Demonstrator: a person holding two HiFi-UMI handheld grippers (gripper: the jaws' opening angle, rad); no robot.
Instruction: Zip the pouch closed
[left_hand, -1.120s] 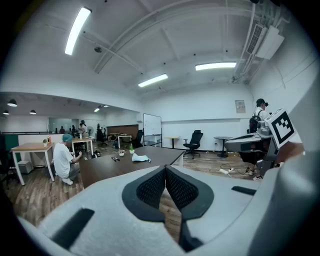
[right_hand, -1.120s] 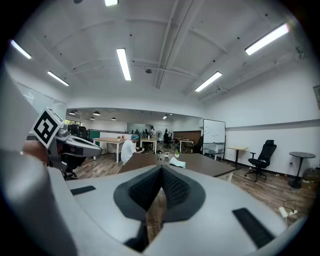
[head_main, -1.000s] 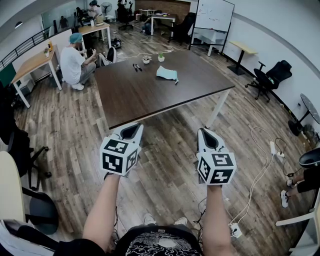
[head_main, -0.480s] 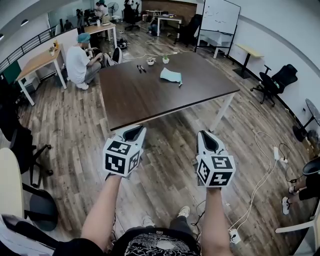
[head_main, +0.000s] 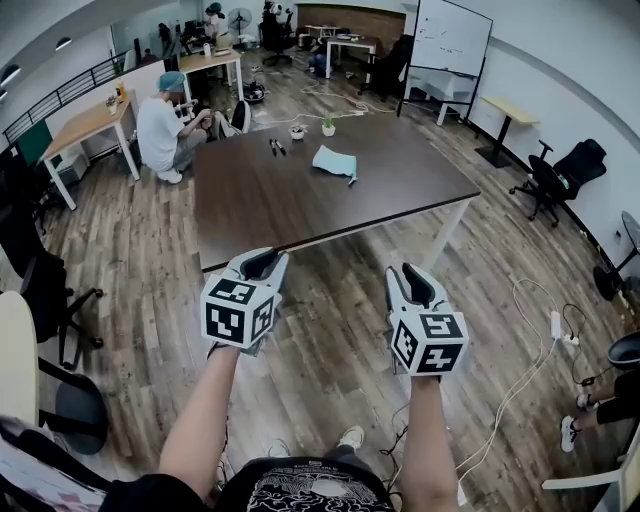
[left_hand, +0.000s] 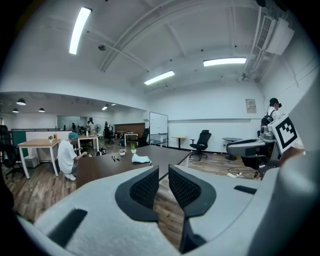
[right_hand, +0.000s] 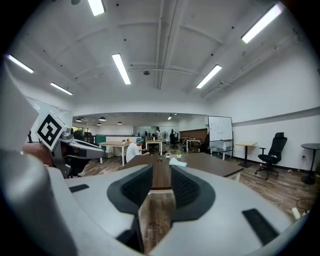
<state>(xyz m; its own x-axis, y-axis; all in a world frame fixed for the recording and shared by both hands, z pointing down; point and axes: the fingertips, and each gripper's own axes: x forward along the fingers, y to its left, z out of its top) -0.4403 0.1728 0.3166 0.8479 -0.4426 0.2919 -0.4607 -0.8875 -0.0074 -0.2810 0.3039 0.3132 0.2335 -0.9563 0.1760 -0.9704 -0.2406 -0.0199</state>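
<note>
A light teal pouch (head_main: 334, 160) lies on the far half of the dark brown table (head_main: 300, 205), well ahead of both grippers. It also shows small in the left gripper view (left_hand: 140, 159) and in the right gripper view (right_hand: 177, 162). My left gripper (head_main: 262, 262) hangs over the wooden floor short of the table's near edge. Its jaws (left_hand: 163, 170) have just been opening and stand a narrow gap apart with nothing between them. My right gripper (head_main: 410, 280) is level with it, and its jaws (right_hand: 161, 170) have just been opening wider, also holding nothing.
A person (head_main: 160, 130) sits on the floor beyond the table's left corner. Two dark pens (head_main: 275, 147), a small bowl (head_main: 297, 132) and a potted plant (head_main: 327, 127) stand near the table's far edge. Cables and a power strip (head_main: 557, 323) lie on the floor at right. Office chairs (head_main: 560, 175) stand around.
Both grippers have come closer to the table's near edge. The right gripper's jaws have parted; the left's have opened a crack.
</note>
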